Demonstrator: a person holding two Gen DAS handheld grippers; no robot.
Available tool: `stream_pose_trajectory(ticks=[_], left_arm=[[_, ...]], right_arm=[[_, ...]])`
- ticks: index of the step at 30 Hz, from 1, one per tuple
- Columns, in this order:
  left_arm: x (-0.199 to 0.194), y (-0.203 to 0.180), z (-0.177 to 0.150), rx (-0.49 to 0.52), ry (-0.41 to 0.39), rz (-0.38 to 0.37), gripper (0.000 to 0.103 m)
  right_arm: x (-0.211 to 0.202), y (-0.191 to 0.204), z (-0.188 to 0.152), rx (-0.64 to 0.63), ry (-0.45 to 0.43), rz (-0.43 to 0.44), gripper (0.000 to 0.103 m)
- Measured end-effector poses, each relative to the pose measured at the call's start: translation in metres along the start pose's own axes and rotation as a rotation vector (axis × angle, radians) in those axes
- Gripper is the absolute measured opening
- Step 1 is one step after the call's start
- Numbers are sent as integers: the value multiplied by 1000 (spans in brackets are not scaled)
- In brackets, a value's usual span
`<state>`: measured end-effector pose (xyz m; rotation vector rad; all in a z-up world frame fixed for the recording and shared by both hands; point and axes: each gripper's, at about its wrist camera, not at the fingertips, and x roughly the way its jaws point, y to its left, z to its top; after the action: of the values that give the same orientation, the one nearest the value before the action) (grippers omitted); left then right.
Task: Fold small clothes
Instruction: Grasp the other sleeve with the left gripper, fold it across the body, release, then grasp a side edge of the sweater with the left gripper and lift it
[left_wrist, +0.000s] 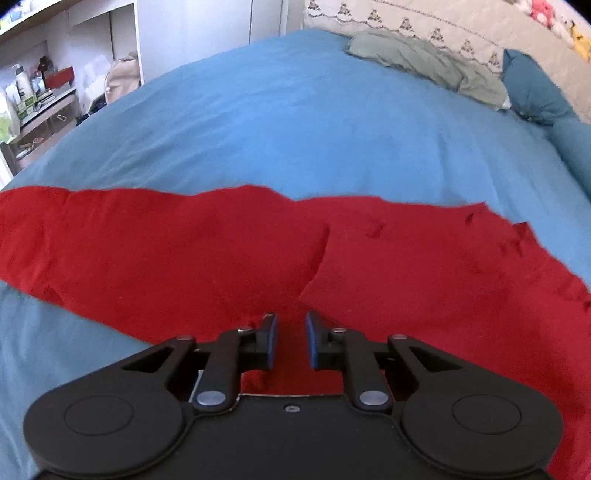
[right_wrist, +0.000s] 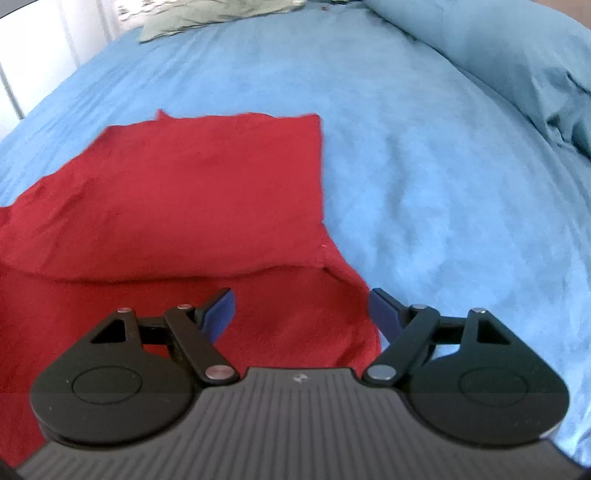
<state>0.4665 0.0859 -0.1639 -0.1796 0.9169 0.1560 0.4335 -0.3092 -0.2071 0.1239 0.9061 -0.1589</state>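
A red garment (left_wrist: 221, 251) lies on the blue bedsheet (left_wrist: 295, 122). In the left wrist view it spreads across the frame with a fold edge running down its middle. My left gripper (left_wrist: 291, 321) hovers over its near edge, jaws a little apart with red cloth showing between them. In the right wrist view the red garment (right_wrist: 184, 192) has one part folded over onto itself, with a straight right edge. My right gripper (right_wrist: 301, 306) is wide open over the garment's near right corner and holds nothing.
A grey-green garment (left_wrist: 424, 62) lies crumpled at the far end of the bed; it also shows in the right wrist view (right_wrist: 207, 14). A blue pillow (right_wrist: 517, 66) sits at far right. A patterned quilt (left_wrist: 443, 22) and white shelves (left_wrist: 44, 85) stand beyond the bed.
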Motion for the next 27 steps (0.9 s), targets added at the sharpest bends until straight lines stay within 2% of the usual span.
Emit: stream_pose_trajectory(ticks=[1,3,6,9,14,17,18,21,27], left_arm=[[-3,-4,2,16,-10,-11,45],[-10,-14,6,48,-41,-37,68],[-10,-33,11,110,-69,-62,69],[-1,-50,13,150,-67,-87,69],[19,-59,-3,194,-3,-85,69],[29,-58,-15,207,46,-76,70],[30,-56,-19,216,58,-82,73],[29,-56,-23,236,50,-80,73],[-10,-42,-12,164,20,-99,74]], right_arm=[[-7,4,2,-30,-15,12,96],[-18,14,6,-92,-54,36,99],[-12,29,17,-136,-88,78,99],[11,36,27,-102,-64,99,99],[52,26,19,-21,1,70,99],[53,21,17,-8,-11,86,99],[54,23,19,-21,-3,81,99],[49,23,23,-36,10,90,100],[19,23,35,-7,-48,132,100]])
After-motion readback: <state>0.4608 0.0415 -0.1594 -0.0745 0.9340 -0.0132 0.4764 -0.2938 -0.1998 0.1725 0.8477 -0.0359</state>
